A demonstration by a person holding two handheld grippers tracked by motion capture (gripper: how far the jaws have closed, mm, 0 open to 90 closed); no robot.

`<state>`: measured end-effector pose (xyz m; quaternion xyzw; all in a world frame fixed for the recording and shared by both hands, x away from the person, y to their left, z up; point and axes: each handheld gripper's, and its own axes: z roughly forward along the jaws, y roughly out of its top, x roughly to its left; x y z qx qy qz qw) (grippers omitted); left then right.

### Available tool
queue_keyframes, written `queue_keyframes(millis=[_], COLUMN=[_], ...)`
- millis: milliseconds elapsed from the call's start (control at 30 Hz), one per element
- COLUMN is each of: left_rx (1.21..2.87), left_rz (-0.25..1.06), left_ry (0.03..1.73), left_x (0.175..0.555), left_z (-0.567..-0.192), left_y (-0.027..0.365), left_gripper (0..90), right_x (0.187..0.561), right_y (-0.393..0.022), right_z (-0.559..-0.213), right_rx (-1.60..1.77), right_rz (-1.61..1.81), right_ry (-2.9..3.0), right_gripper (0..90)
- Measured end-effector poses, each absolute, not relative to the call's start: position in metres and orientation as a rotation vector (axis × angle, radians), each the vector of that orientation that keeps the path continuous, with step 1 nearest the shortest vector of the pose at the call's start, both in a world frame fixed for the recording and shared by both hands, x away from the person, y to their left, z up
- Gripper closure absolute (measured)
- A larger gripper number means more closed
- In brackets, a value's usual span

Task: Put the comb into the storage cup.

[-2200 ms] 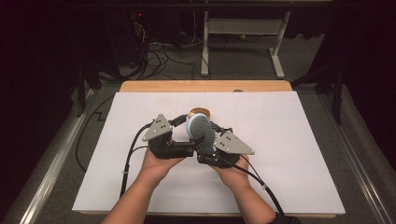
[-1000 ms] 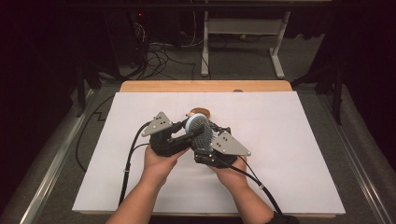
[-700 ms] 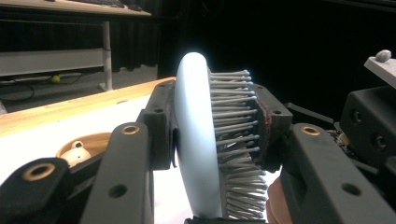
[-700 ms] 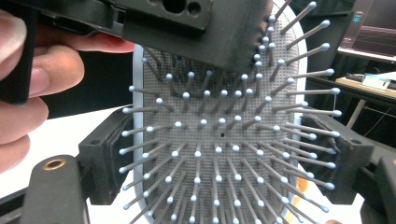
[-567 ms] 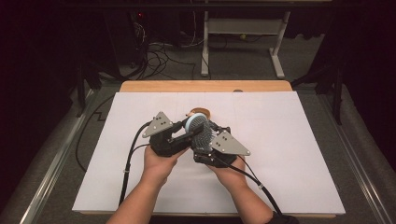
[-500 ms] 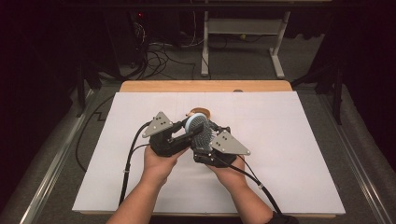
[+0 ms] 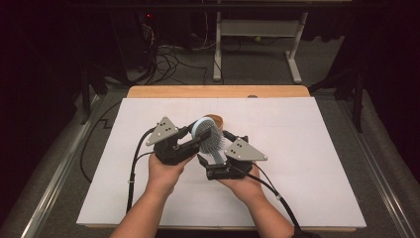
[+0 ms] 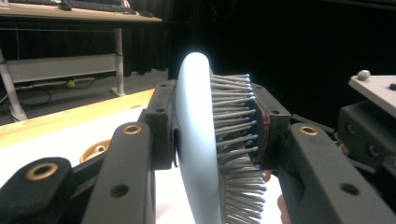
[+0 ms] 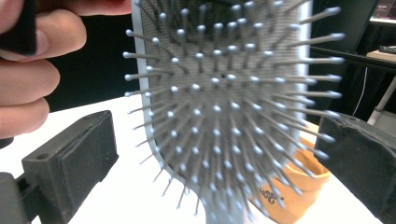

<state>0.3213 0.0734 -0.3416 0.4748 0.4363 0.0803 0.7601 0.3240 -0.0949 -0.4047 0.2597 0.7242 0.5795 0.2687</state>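
Note:
A pale blue hairbrush (image 7: 204, 135) with grey bristles is held above the white table cover. My left gripper (image 7: 199, 140) is shut on its head: in the left gripper view one pad presses the smooth back and the other the bristle tips of the hairbrush (image 8: 196, 140). My right gripper (image 7: 214, 157) sits just right of it. Its jaws have just been opening and now stand wide on either side of the hairbrush (image 9: 229, 107), the bristles facing its camera and neither pad touching.
A small round orange-tan object (image 7: 216, 119) sits on the table cover (image 7: 307, 148) just behind the brush, also as the orange-tan object (image 9: 299, 186). A wooden strip (image 7: 218, 91) edges the far side. Cables and a desk frame lie on the floor beyond.
Since the earliest frame the brush head has tipped toward the left gripper, and the right gripper has settled slightly lower beside it. Both hands have stayed put over the last second.

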Motion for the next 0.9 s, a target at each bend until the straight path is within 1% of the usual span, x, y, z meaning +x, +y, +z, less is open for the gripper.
queue_keyframes(millis=[300,567,900], left_rx=[1.013,0.999,0.997], left_rz=[0.197,0.234,0.271], left_ry=[0.955,0.964,0.964], left_x=[0.322,0.323,0.323], left_z=[-0.343,-0.345,-0.345], left_y=[0.088,0.101,0.109], left_gripper=[59.7,59.7,59.7], right_x=[0.322,0.317,0.312], right_y=[-0.12,-0.135,-0.156], right_z=[-0.413,-0.424,-0.43], right_rx=[0.764,0.79,0.817], right_rz=[1.56,1.54,1.497], right_ry=[1.957,1.975,1.981], right_gripper=[0.0,0.0,0.1])
